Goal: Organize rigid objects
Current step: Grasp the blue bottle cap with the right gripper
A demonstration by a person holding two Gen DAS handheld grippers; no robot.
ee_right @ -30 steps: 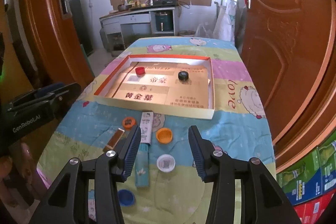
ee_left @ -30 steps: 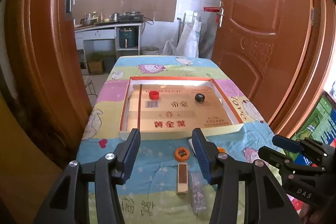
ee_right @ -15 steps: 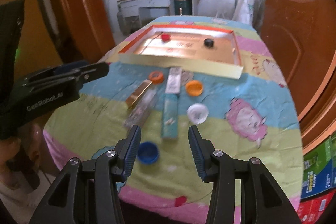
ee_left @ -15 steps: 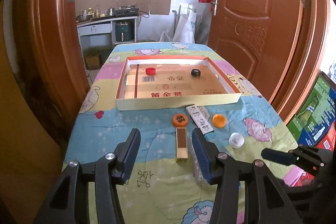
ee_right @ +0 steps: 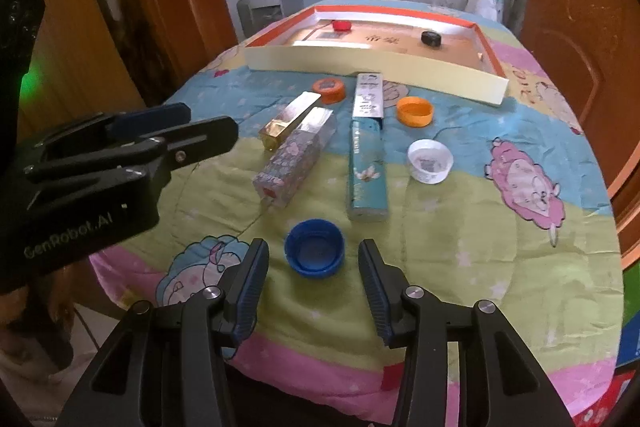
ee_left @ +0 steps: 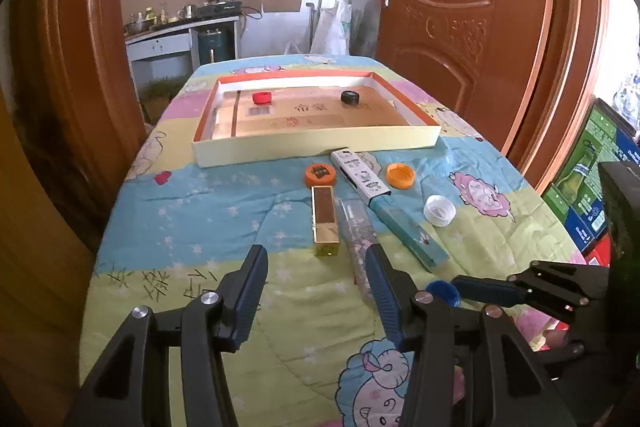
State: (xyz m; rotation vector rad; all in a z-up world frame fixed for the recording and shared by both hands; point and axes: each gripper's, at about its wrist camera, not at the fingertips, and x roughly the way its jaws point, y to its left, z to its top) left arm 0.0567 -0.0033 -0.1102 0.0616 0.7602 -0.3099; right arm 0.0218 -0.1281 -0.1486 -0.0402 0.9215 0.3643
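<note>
My right gripper (ee_right: 314, 265) is closing, its 2 fingers spread with nothing pinched. The blue cap (ee_right: 315, 247) lies just ahead between them, nearer this hand.

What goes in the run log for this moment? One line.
right gripper: open, jaws just closing, blue cap ahead, untouched | left gripper: open, empty | tray: red cap, black cap

A table (ee_right: 460, 227) under a cartoon-print cloth is carrying a shallow tray (ee_right: 372, 65) at its far end. Nearer, two orange caps (ee_right: 329, 90) (ee_right: 415, 111), a white box (ee_right: 369, 95), a teal box (ee_right: 366, 167), a gold box (ee_right: 289, 121) and a clear box (ee_right: 294, 157) are lying together; a white cap (ee_right: 430, 155) is sitting right, a blue cap (ee_right: 315, 247) nearest
</note>
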